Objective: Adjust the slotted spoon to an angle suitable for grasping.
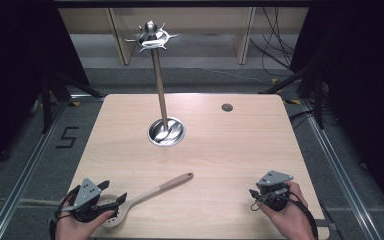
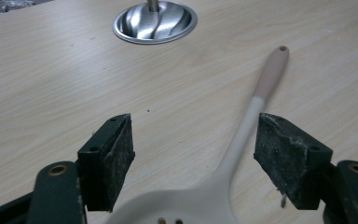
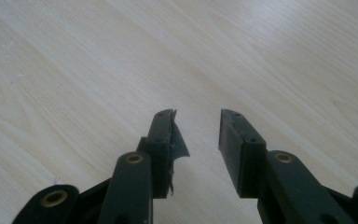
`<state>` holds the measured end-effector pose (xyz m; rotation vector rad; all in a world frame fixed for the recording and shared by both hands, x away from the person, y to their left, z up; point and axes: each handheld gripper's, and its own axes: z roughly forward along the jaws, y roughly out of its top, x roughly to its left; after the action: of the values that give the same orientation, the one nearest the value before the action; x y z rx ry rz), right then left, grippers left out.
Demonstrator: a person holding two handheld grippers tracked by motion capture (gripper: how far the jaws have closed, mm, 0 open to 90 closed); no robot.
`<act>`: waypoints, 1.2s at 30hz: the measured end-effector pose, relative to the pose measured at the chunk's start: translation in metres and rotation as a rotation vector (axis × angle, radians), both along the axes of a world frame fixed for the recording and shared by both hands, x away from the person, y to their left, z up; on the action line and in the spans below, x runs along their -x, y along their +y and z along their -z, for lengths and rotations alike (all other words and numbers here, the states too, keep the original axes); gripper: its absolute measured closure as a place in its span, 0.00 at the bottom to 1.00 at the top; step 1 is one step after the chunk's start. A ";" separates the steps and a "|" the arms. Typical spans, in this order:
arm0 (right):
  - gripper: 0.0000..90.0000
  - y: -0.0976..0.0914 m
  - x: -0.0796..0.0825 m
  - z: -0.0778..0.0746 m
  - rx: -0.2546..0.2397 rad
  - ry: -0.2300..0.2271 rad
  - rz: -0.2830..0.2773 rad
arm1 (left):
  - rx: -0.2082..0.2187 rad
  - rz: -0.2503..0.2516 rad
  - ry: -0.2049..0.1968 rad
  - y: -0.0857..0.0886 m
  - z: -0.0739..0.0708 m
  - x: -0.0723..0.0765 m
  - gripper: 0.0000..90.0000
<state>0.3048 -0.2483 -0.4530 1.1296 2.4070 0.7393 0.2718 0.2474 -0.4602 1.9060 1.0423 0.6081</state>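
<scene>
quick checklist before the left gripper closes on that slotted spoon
1. Left gripper open wide: ok.
2. Beige slotted spoon with pinkish handle between the jaws: ok, neck runs close to one pad, off centre.
3. Pads touching spoon: cannot tell.
4. Spoon lying flat on the light wooden table: ok.
5. Right gripper open, holding nothing, apart from the spoon: ok.
6. Tall steel utensil stand with round base away from the spoon: ok.

Camera arrangement: one fixed overhead view and two gripper-mounted views.
The high view looks forward and down over the whole counter [image 1: 220, 150]. The left gripper view skims low and close, sharing the steel stand base [image 2: 154, 22] at its top and the spoon [image 2: 242, 135] with the high view. The right gripper view faces bare counter closely.
</scene>
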 end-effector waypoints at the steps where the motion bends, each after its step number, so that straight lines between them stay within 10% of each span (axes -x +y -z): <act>1: 0.73 0.000 0.000 0.000 -0.006 0.001 0.006 | -0.016 0.024 -0.004 -0.002 -0.002 -0.003 0.30; 10: 0.73 -0.001 -0.003 0.002 0.000 -0.006 -0.003 | -0.191 0.162 0.069 -0.006 -0.026 -0.025 0.30; 16: 0.73 -0.001 -0.002 0.002 0.000 -0.007 0.000 | -0.177 0.151 0.143 -0.019 -0.031 -0.034 0.31; 18: 0.73 -0.001 -0.002 0.001 0.010 -0.008 -0.003 | -0.253 0.198 0.167 -0.023 -0.034 -0.040 0.31; 36: 0.73 -0.001 -0.001 0.001 -0.005 0.004 0.018 | -0.342 0.277 0.264 -0.055 -0.036 -0.066 0.34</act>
<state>0.3059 -0.2492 -0.4542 1.1548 2.3964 0.7381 0.3375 0.1921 -0.4243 2.4326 0.8485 0.3994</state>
